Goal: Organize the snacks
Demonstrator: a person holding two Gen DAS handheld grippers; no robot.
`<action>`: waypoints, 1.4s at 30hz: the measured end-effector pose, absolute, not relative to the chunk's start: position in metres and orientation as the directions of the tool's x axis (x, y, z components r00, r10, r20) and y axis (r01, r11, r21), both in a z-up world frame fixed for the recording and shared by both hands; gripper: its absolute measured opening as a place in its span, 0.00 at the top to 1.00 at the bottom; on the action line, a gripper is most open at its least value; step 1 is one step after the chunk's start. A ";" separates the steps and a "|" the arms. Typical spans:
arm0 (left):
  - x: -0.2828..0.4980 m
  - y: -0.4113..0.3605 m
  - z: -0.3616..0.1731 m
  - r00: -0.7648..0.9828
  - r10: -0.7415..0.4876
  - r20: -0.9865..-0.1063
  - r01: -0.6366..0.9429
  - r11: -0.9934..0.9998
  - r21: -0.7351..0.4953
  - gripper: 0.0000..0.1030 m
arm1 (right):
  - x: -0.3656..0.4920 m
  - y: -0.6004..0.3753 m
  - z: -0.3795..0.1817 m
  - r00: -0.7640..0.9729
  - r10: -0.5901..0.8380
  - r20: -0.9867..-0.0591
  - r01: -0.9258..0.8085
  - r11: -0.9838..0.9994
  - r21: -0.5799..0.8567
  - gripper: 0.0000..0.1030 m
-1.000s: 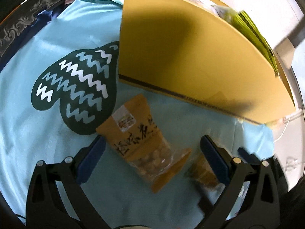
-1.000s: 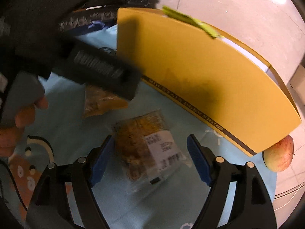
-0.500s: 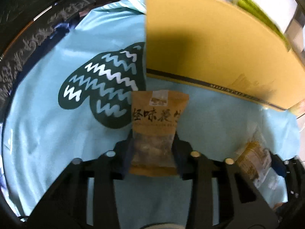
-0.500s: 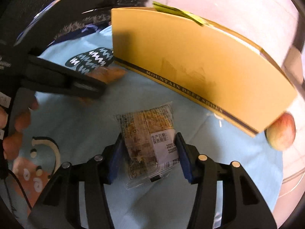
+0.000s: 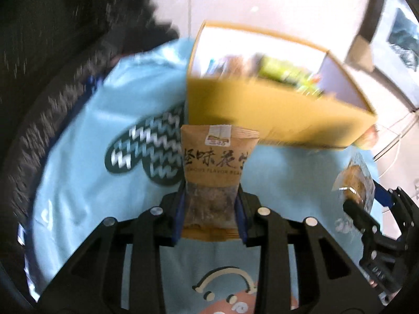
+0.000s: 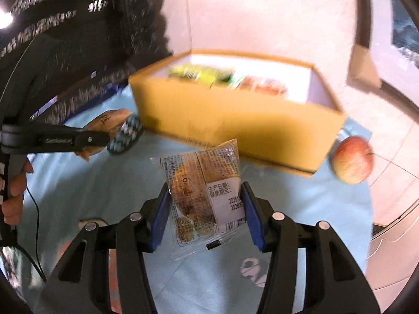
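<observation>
My left gripper (image 5: 210,209) is shut on a brown peanut packet (image 5: 217,162) and holds it above the blue cloth (image 5: 86,157), in front of the open yellow box (image 5: 262,115). My right gripper (image 6: 205,209) is shut on a clear-wrapped cake packet (image 6: 204,191), also lifted off the cloth (image 6: 91,183). The box (image 6: 235,123) holds several snacks, among them a green packet (image 6: 199,73). The right gripper with its packet (image 5: 353,180) shows at the right of the left wrist view. The left gripper with the peanut packet (image 6: 107,125) shows at the left of the right wrist view.
A red apple (image 6: 353,159) lies on the cloth by the box's right corner. A dark patterned chair back (image 6: 52,26) stands at the far left. Pale floor tiles (image 6: 262,13) lie behind the box. The table edge curves at the right.
Both grippers closed on their packets and lifted them off the cloth. Both views now look from higher up, into the open box.
</observation>
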State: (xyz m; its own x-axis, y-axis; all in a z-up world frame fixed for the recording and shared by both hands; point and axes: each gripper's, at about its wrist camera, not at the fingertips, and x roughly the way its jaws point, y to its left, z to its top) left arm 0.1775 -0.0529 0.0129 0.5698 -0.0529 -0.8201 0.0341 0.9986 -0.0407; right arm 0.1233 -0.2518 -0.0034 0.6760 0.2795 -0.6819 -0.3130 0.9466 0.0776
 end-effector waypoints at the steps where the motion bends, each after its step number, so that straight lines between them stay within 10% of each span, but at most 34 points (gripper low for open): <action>1: 0.175 -0.055 0.022 0.586 -0.056 -0.809 0.045 0.998 -0.036 0.69 | 0.122 -0.256 0.005 0.691 0.276 -0.669 -0.303 0.950 0.079 0.48; 26: 0.318 -0.104 0.032 0.633 -0.082 -0.770 0.096 0.995 -0.027 0.65 | 0.254 -0.267 0.014 0.809 -0.011 -0.588 -0.017 0.999 -0.041 0.48; 28: 0.323 -0.103 0.024 0.633 -0.058 -0.772 0.062 0.998 -0.024 0.19 | 0.257 -0.257 0.005 0.827 -0.073 -0.557 -0.009 0.990 -0.143 0.39; 29: 0.322 -0.103 0.023 0.646 -0.023 -0.763 0.031 0.999 -0.004 0.12 | 0.255 -0.254 0.005 0.831 -0.100 -0.547 0.005 0.985 -0.171 0.36; 42: 0.234 -0.114 0.054 0.734 -0.026 -0.678 0.115 0.990 0.087 0.02 | 0.157 -0.268 0.040 0.873 0.006 -0.488 -0.034 0.998 -0.048 0.33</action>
State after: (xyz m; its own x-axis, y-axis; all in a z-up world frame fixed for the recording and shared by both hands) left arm 0.2344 -0.1142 0.0539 0.7345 -0.0258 -0.6781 0.1146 0.9896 0.0865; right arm 0.1568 -0.2683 0.0403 0.8729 0.0058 -0.4879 -0.0336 0.9983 -0.0483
